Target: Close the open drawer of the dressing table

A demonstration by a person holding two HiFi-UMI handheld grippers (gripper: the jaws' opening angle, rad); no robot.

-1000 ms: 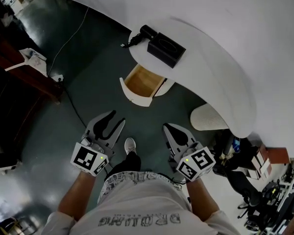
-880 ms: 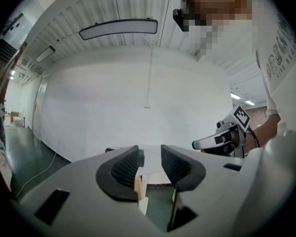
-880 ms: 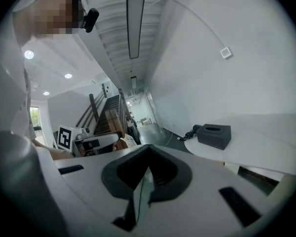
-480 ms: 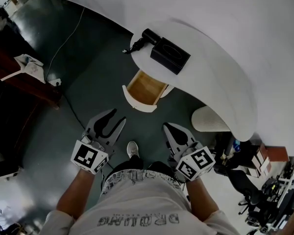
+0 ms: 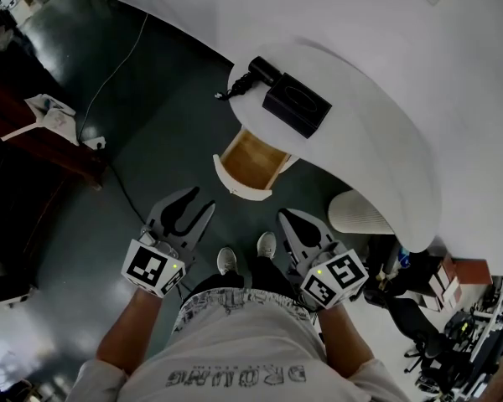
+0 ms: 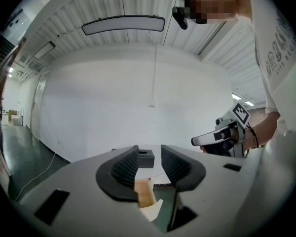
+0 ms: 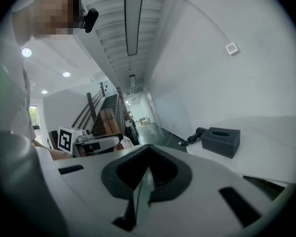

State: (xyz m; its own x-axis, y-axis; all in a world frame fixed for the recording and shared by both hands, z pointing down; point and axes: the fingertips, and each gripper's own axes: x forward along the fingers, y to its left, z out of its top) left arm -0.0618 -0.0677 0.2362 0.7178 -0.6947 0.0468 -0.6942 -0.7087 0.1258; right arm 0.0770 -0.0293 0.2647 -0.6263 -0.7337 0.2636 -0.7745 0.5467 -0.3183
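Note:
The white dressing table (image 5: 377, 132) curves across the upper right of the head view. Its open drawer (image 5: 250, 162) juts out toward me, with a wooden inside and a white front (image 5: 245, 190). My left gripper (image 5: 193, 208) is open and empty, a short way before the drawer front and to its left. My right gripper (image 5: 287, 219) is shut on nothing, below and to the right of the drawer. In the left gripper view the drawer (image 6: 145, 195) shows low between the open left gripper (image 6: 149, 165). The right gripper (image 7: 147, 151) has its tips together.
A black tissue box (image 5: 296, 105) and a black hair dryer (image 5: 256, 71) sit on the tabletop. A white ribbed stool (image 5: 358, 213) stands right of the drawer. A cable (image 5: 109, 82) runs over the dark floor, dark furniture (image 5: 33, 132) is at left, and my shoes (image 5: 226, 260) are below the drawer.
The table and drawer have drawn nearer to both grippers. A second shoe has come into view. Neither gripper's jaws changed.

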